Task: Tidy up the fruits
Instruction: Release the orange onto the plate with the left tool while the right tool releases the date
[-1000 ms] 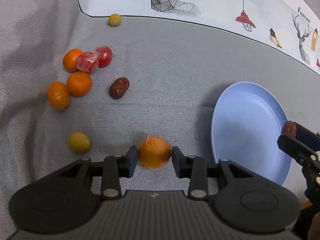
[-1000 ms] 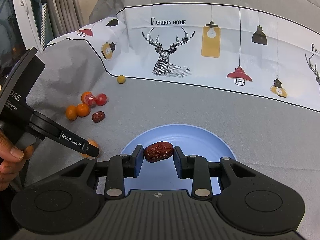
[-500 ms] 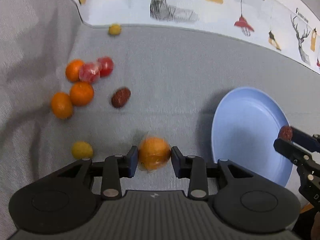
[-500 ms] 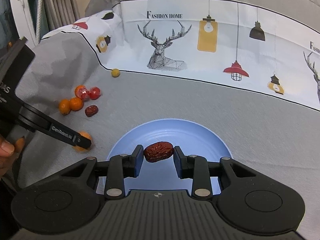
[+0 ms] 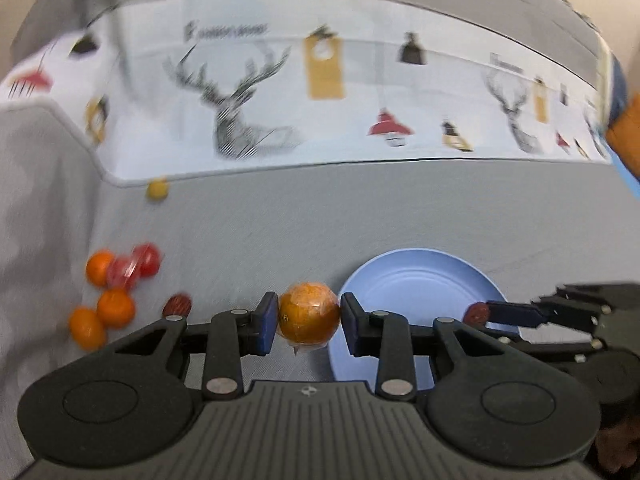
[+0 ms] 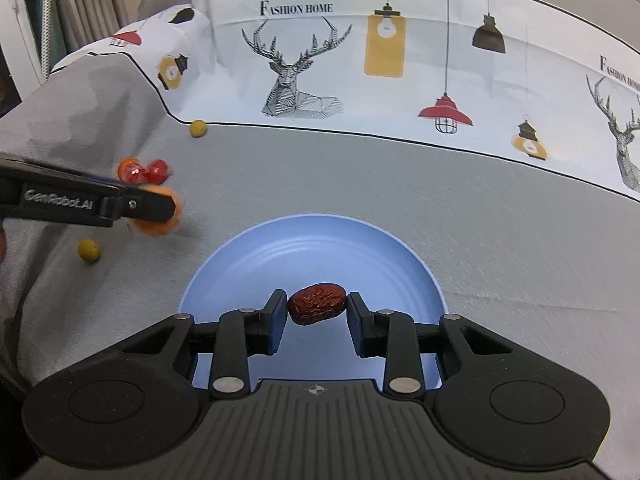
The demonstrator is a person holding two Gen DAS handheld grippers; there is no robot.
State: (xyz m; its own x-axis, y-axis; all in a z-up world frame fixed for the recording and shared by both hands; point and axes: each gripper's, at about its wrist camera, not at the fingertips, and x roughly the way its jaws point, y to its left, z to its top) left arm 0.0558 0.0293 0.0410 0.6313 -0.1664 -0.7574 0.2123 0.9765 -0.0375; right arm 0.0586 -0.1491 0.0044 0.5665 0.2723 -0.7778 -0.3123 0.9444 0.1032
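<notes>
While the left gripper (image 5: 308,317) clamps a wrapped orange (image 5: 309,311), the right gripper (image 6: 317,306) grips a red date (image 6: 317,303).

Even, bright, soft light; the left wrist view is motion-blurred, the right sharp; fisheye bends edges.

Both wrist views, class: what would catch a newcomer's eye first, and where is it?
The left gripper pinches a wrapped orange between its pads, beside the blue plate. The right gripper holds a wrinkled red date over that plate. More fruit clusters left on the grey cloth.
</notes>
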